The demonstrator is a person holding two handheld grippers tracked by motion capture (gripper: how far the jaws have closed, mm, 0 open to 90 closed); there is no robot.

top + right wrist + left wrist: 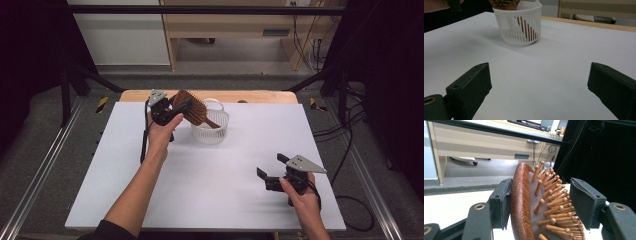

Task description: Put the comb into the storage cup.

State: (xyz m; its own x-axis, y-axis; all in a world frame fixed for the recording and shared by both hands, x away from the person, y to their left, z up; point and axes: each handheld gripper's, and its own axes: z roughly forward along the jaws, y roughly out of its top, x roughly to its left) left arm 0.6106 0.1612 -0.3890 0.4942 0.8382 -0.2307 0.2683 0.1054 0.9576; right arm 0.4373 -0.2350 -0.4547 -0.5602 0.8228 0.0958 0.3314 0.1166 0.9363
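Nearest, my right gripper (270,172) rests wide open on the table (210,175), holding nothing. Farther off, my left gripper (176,107) clamps the brush (192,107) by its head, handle down inside the basket (210,131). Risk: the light basket could tip under the leaning handle. My left gripper view shows the bristles (554,205); the high view hides them.

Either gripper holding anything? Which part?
Left gripper holds the wooden hairbrush by its head, handle down in the white basket. Right gripper is open, holding nothing.
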